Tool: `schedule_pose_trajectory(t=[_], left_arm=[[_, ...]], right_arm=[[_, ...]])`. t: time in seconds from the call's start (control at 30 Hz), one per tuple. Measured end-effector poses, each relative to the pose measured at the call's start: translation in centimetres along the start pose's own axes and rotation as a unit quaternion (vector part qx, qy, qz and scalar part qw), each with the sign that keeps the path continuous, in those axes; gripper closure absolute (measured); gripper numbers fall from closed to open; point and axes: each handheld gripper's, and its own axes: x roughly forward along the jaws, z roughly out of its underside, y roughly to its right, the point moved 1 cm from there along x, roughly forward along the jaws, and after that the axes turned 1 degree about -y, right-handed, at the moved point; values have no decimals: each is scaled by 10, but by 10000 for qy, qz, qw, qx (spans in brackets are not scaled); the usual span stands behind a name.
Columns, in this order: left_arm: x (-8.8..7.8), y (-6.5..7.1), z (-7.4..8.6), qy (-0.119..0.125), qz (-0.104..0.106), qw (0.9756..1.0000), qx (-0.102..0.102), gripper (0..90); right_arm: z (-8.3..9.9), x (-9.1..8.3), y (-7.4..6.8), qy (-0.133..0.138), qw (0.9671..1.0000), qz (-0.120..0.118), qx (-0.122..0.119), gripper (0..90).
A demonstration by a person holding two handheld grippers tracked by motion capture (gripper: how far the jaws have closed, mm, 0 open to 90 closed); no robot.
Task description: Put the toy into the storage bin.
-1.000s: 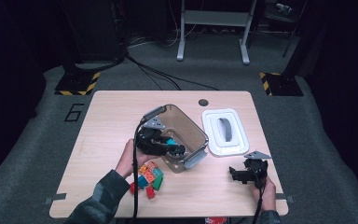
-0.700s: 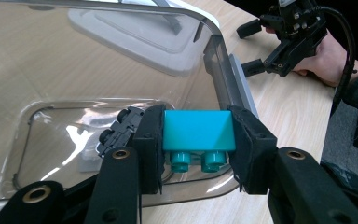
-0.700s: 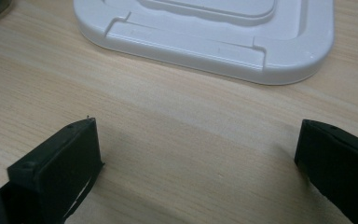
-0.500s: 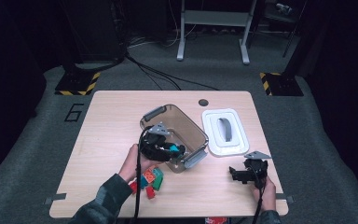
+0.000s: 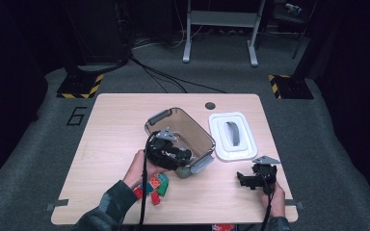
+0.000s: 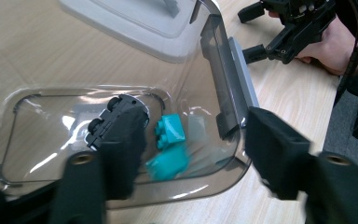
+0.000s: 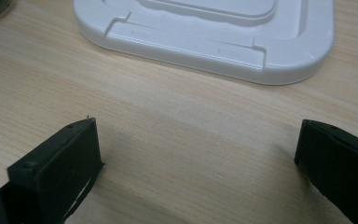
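Teal brick (image 6: 169,132) inside clear container (image 6: 98,100), left gripper view

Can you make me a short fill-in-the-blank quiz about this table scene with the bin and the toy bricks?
1. The brick lying inside the clear bin is ____ in colour.
2. The white lid lies on the ____, beside the bin.
3. The jaws of the right gripper stand ____, with nothing between them.

Missing words: teal; table; open

Teal bricks (image 6: 170,133) in smoky clear tub (image 6: 214,56); white lid (image 5: 232,137); pale woodgrain bench (image 5: 111,130); red, green, orange bricks (image 5: 153,186).
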Motion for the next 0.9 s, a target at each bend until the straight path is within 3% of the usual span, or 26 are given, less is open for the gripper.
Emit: schedule_pose_trajectory(t=[0.2, 0.43, 0.5, 0.67, 0.9], left_arm=[[-20, 4, 8, 263, -186, 9995, 17, 181], [-50, 3, 32, 507, -518, 9974, -42, 123], [-58, 1, 45, 513, -727, 9960, -100, 105], [-70, -9, 76, 472, -1003, 9933, -328, 43], [-67, -19, 124, 337, -1302, 9893, -569, 3]], right_arm=[[0, 0, 0, -1, 10000, 1, -1, 0], [0, 0, 0, 1, 10000, 2, -2, 0], [0, 0, 0, 3, 10000, 2, 1, 0], [0, 0, 0, 3, 10000, 4, 1, 0], [0, 0, -1, -8, 10000, 7, 33, 0]])
